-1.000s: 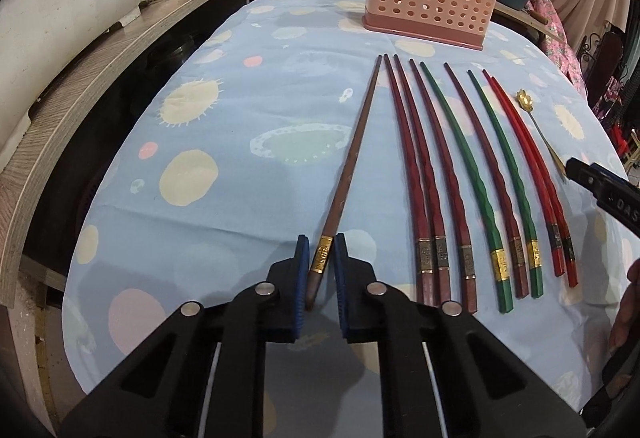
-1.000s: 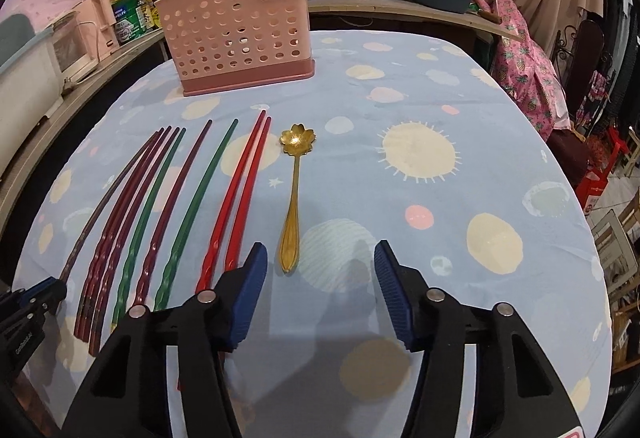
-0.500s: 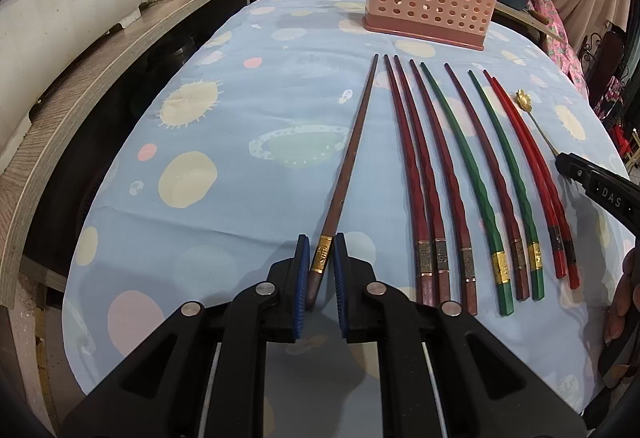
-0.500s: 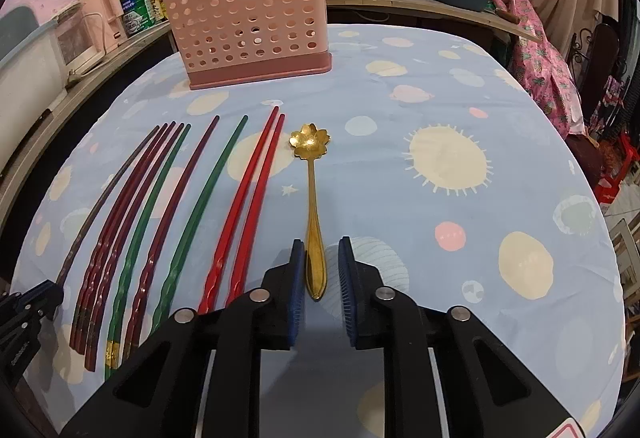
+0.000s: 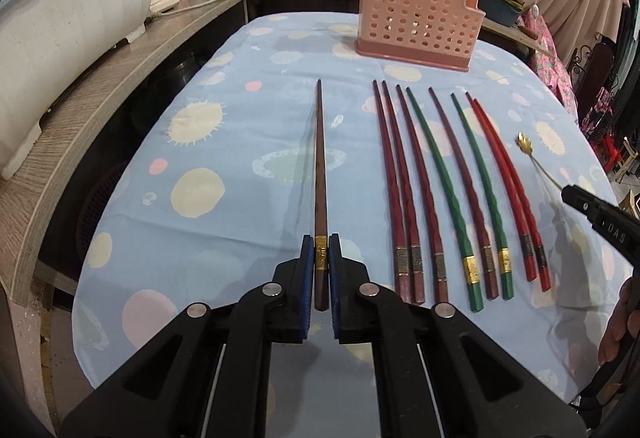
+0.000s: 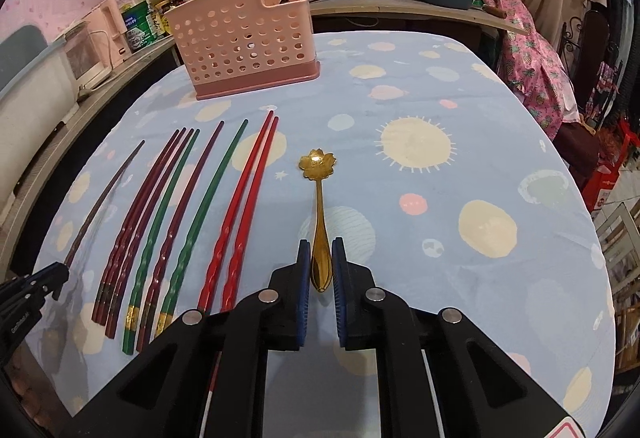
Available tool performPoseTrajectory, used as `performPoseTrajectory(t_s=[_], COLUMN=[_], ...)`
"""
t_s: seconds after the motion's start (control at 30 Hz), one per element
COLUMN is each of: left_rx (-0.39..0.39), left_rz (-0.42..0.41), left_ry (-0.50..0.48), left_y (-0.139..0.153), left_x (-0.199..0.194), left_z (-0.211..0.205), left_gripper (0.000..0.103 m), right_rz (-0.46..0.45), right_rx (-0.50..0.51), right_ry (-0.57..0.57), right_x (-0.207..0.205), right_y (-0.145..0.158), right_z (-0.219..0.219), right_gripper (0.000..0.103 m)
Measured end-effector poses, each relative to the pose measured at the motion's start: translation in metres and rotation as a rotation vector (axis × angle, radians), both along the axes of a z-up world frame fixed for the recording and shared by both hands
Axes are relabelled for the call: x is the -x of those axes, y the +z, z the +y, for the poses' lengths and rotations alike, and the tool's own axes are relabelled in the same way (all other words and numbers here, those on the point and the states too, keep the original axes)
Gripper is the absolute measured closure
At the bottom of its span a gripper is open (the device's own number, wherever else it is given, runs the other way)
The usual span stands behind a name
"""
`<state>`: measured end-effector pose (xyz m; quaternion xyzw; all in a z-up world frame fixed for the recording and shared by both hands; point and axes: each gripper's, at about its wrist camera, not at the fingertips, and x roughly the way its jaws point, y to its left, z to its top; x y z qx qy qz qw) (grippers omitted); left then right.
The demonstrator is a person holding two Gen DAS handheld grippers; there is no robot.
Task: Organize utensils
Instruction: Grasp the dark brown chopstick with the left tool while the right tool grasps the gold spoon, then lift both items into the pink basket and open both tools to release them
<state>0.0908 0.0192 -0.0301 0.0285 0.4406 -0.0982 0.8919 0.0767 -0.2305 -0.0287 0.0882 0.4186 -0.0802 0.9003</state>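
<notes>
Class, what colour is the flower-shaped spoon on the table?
Gold; the spoon shows best in the right wrist view.

- Even, moderately bright indoor light from overhead; the tablecloth [image 5: 240, 126] is uniformly lit, without glare.
- Soft shadows fall beside the brown chopstick [image 5: 320, 174] and under the gold spoon [image 6: 319, 206]; a grey shadow patch lies near the right gripper [image 5: 576, 198].
- Strong fisheye bending curves the counter edge [image 5: 80, 110] and the outer chopsticks.
- Dark vignette in every corner.
- Focus sharp centrally; the spoon appears motion-blurred in the left wrist view.
</notes>
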Motion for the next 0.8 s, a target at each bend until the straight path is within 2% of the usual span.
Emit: performPoseTrajectory(t_s=[0.2,0.6,0.7,0.8], left_rx=[0.001,-0.005,0.006,0.049], left_rz=[-0.001,0.054,0.037,0.004], left_ry=[-0.015,-0.017,-0.017,-0.009], left_y=[0.000,-0.022,-0.013,0.008], left_x=[0.008,0.019,0.020,0.019], left_z=[-0.001,0.001,0.003,0.009], left_gripper=[0.096,0.096,0.096,0.096], right_rz=[0.036,0.047,0.025,-0.009], right_rx=[-0.052,-0.064,-0.059,-0.059], right_ry=[0.004,0.026,0.023,0.015], right_x=[0.022,0.045,0.047,0.048], right_y=[-0.016,-0.013,-0.002,0.014], right_z=[-0.002,0.006,0.006,0.004], right_gripper=[0.093,0.093,0.093,0.095])
